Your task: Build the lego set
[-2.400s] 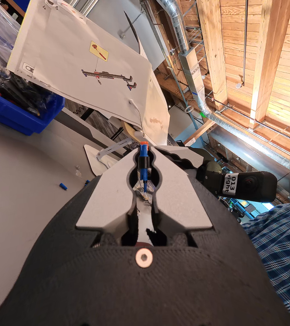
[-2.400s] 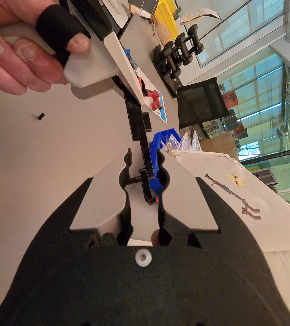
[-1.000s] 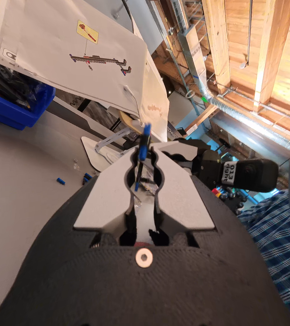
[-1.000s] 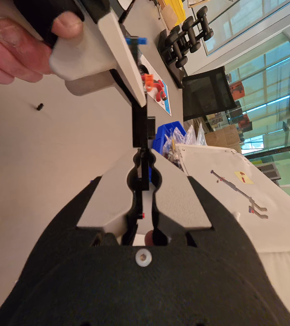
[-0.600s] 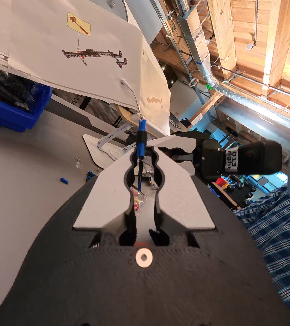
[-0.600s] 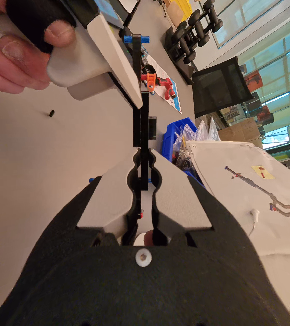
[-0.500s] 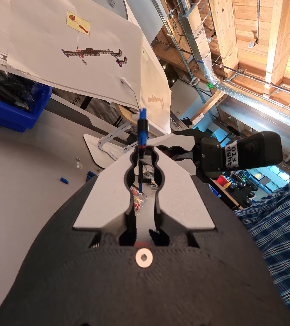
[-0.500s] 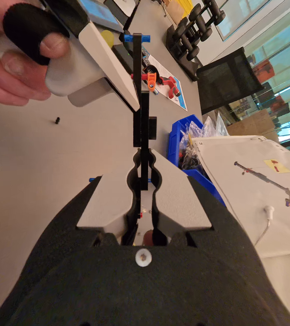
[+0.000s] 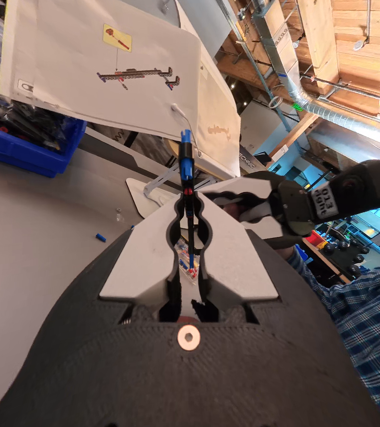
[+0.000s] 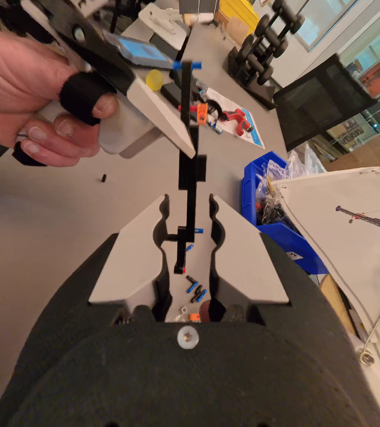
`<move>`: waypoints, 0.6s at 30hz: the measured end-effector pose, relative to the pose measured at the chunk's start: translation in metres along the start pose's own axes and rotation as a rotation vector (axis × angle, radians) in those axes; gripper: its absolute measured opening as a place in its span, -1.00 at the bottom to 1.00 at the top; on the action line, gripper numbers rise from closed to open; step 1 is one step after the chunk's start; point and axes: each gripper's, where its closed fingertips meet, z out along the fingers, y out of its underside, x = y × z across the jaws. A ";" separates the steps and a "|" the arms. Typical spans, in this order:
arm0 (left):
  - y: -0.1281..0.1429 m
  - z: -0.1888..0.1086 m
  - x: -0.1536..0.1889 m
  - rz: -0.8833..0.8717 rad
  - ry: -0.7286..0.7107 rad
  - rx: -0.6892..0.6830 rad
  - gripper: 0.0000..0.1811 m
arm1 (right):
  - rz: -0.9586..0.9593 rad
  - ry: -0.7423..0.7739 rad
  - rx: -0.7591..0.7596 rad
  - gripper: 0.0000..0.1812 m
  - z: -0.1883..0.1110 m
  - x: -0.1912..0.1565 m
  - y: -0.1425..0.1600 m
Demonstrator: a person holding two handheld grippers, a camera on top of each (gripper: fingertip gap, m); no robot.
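black lego beam assembly (image 10: 188,161) is held up in the air above the grey table (image 10: 46,219), long and thin, seen edge-on. blue pin (image 10: 186,65) crosses its far end; an orange piece (image 10: 201,114) and a red pin sit near the middle; a short black arm with a red tip (image 10: 179,269) hangs at the near end, beside another blue pin (image 10: 198,230).

left gripper (image 9: 188,209): jaws clenched on the beam, which stands up between the fingertips. in the left wrist view the blue-and-black end (image 9: 185,152) rises past the tips. in the right wrist view a hand (image 10: 34,104) squeezes this gripper's handle.

right gripper (image 10: 189,201): jaws released, spread wide. the beam's near end passes between the fingers with a gap on each side, no contact seen.

table under the right gripper: loose blue and black pins (image 10: 194,288), a small clear bag, one black pin (image 10: 103,178) well apart to the left.

blue bin (image 10: 276,221) stands just beside the right gripper's right finger; it holds clear plastic bags (image 10: 276,175) of dark parts with bits of red and yellow. an open instruction sheet (image 9: 96,69) leans over the bin's edge and shows a drawing of a long beam.

farther back on the table: a rack of black dumbbells (image 10: 265,46), a yellow ball (image 10: 154,79), a red toy on a printed sheet (image 10: 237,120).
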 end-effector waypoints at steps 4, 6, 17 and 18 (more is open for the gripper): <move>0.005 0.004 0.000 0.030 -0.020 -0.044 -0.95 | 0.030 0.009 0.100 -0.62 -0.009 0.005 -0.025; 0.009 0.008 0.002 0.063 -0.027 -0.075 -0.94 | 0.028 0.041 0.105 -0.63 -0.007 0.010 -0.031; 0.030 0.019 -0.005 0.302 -0.166 -0.233 -0.94 | 0.171 -0.006 0.040 -0.75 0.015 0.008 -0.034; 0.031 0.019 -0.006 0.313 -0.176 -0.238 -0.95 | 0.182 -0.014 0.036 -0.75 0.015 0.007 -0.033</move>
